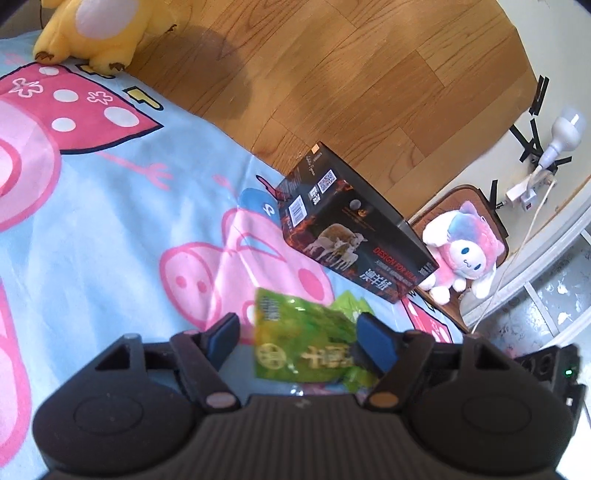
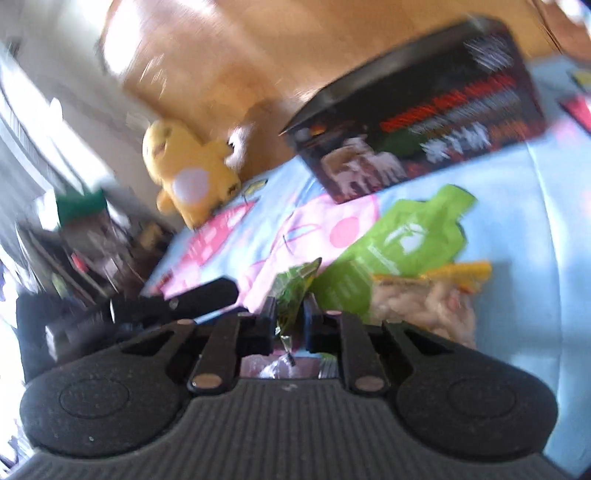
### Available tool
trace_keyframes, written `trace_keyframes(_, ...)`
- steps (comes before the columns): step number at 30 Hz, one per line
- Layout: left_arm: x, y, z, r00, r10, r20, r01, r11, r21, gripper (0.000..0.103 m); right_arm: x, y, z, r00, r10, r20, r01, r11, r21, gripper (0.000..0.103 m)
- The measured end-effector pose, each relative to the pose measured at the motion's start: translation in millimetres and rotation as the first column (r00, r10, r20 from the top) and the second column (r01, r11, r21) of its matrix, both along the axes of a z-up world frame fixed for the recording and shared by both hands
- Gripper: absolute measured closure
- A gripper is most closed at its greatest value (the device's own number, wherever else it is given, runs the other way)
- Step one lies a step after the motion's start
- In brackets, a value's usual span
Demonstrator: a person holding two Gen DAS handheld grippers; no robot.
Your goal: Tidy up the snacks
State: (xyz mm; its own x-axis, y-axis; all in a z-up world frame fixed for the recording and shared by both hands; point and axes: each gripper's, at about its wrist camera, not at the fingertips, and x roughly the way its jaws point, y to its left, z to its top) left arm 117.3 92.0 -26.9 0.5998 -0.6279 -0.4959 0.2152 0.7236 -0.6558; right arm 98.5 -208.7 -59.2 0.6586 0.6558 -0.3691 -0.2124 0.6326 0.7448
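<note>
Left wrist: fingers (image 1: pixel 301 338) wide, green snack packet (image 1: pixel 303 339) between them, apparently ungripped, black box (image 1: pixel 354 229) ahead | Right wrist: fingers (image 2: pixel 290 317) narrow, pinching small green packet (image 2: pixel 295 291) by its edge, likely for lifting; peanut bag (image 2: pixel 428 302) just right.

A: The green snack packet (image 1: pixel 306 343) looks like glossy, crinkled plastic film. The black box (image 1: pixel 354 229)?

B: Printed cardboard with a slight sheen. The cartoon blanket (image 1: pixel 110 221) is soft matt cloth, and the yellow plush toy (image 1: pixel 92 29) is fuzzy fabric.

A: And the floor (image 1: pixel 351 74)?

B: Smooth, lightly glossy wood planks. The left claw (image 1: pixel 299 343) body is matt, grainy black plastic.
</note>
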Motion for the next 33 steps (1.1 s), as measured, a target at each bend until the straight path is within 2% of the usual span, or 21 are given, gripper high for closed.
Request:
trace_keyframes(1, 0.1, 0.8, 0.5, 1.000, 0.000, -0.002, 0.000, 1.000, -0.004, 0.026, 0.0, -12.7, -7.4, 0.999, -0.014, -0.038, 0.018, 0.996, 0.086, 0.095)
trace_keyframes(2, 0.5, 1.3, 0.8, 1.000, -0.002, -0.005, 0.002, 1.000, -0.012, 0.024, -1.4, -21.6, -13.2, 0.998, -0.025, -0.060, 0.034, 0.987, 0.158, 0.095)
trace_keyframes(4, 3.1, 1.0, -0.1, 1.000, -0.013, -0.019, 0.012, 0.999, -0.039, 0.024, -4.1, -34.6, -18.6, 0.995, -0.044, -0.092, 0.064, 0.974, 0.219, 0.095)
trace_keyframes(6, 7.0, -3.2, -3.0, 0.999, -0.036, -0.040, 0.033, 0.997, -0.071, 0.024, -6.3, -39.9, -21.3, 0.993, -0.047, -0.104, 0.072, 0.967, 0.246, 0.096)
trace_keyframes(12, 11.6, -25.8, -2.7, 0.996, -0.079, -0.032, 0.077, 0.996, -0.054, 0.026, -10.0, -41.2, -23.2, 0.996, -0.025, -0.090, 0.049, 0.961, 0.274, 0.096)
trace_keyframes(15, 15.5, -31.1, -3.9, 0.995, -0.083, -0.048, 0.080, 0.995, -0.064, 0.038, -9.6, -45.0, -25.9, 0.996, -0.021, -0.087, 0.046, 0.954, 0.296, 0.097)
trace_keyframes(17, 18.0, -34.7, -7.0, 0.992, -0.105, -0.074, 0.099, 0.992, -0.081, 0.057, -8.5, -47.5, -27.2, 0.996, -0.020, -0.091, 0.047, 0.950, 0.308, 0.096)
trace_keyframes(19, 16.4, -36.9, -6.8, 0.991, -0.110, -0.077, 0.102, 0.990, -0.096, 0.059, -9.5, -47.9, -23.9, 0.996, -0.019, -0.082, 0.042, 0.956, 0.289, 0.096)
trace_keyframes(23, 10.9, -39.8, 9.6, 0.993, -0.119, -0.027, 0.116, 0.990, -0.083, 0.064, -8.5, -43.2, -13.1, 0.999, -0.006, -0.045, 0.018, 0.964, 0.266, 0.095)
trace_keyframes(29, 12.7, -43.7, 36.5, 0.992, -0.113, 0.062, 0.115, 0.992, -0.044, 0.064, -3.6, -30.3, 20.6, 0.995, -0.014, 0.099, 0.000, 0.990, 0.139, 0.095)
trace_keyframes(33, 31.6, -53.5, 51.8, 0.987, -0.129, 0.094, 0.131, 0.991, -0.018, 0.064, 10.0, -30.5, 34.7, 0.987, -0.035, 0.156, 0.022, 0.996, 0.082, 0.095)
